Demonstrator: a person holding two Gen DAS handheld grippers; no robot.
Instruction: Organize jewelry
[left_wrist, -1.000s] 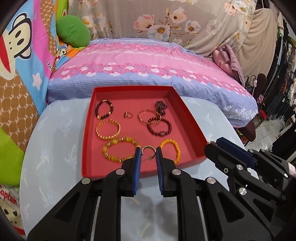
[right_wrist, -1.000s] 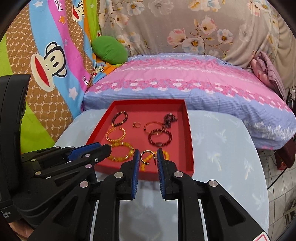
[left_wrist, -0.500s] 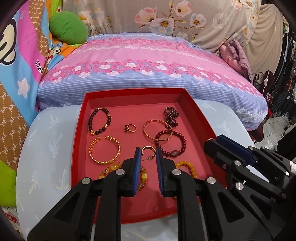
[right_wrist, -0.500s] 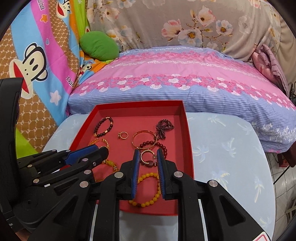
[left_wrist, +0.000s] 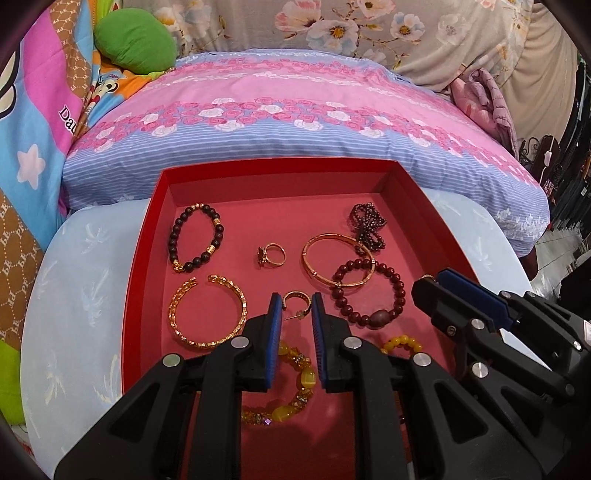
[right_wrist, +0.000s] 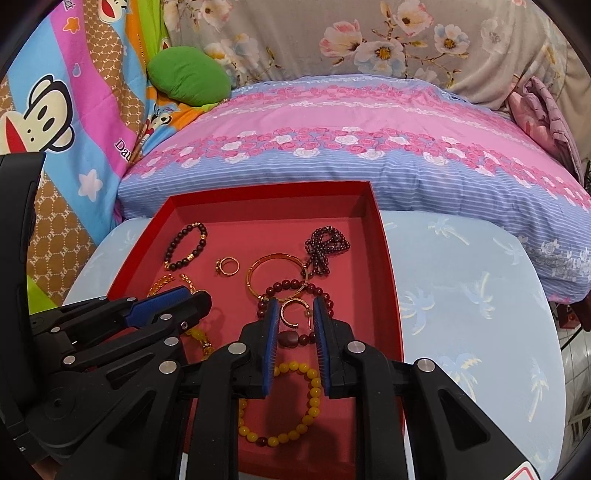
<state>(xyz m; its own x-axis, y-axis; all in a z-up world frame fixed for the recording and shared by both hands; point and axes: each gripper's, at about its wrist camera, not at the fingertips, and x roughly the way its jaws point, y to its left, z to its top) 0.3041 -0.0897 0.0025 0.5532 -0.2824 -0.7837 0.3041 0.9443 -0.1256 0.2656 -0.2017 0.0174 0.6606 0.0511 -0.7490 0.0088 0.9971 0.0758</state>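
Observation:
A red tray (left_wrist: 146, 258) (right_wrist: 386, 258) on a light-blue table holds several bracelets and a ring (left_wrist: 271, 255). My left gripper (left_wrist: 296, 310) is shut on a gold hoop earring (left_wrist: 294, 300) and holds it above the tray's middle, near the gold chain bangle (left_wrist: 207, 317). My right gripper (right_wrist: 295, 314) is shut on a second gold hoop earring (right_wrist: 293, 312), held over the dark-red bead bracelet (right_wrist: 295, 288). A yellow bead bracelet (right_wrist: 280, 402) lies under the right gripper.
The table (right_wrist: 472, 325) extends right of the tray. A pink and blue pillow (left_wrist: 295, 118) lies just behind the tray. A dark bead bracelet (left_wrist: 195, 240), a gold bangle (left_wrist: 338, 264) and a dark bead bundle (left_wrist: 367, 225) lie in the tray's far half.
Both grippers have moved forward from the tray's near edge to over its middle, each still holding its earring. The jewelry in the tray has not moved.

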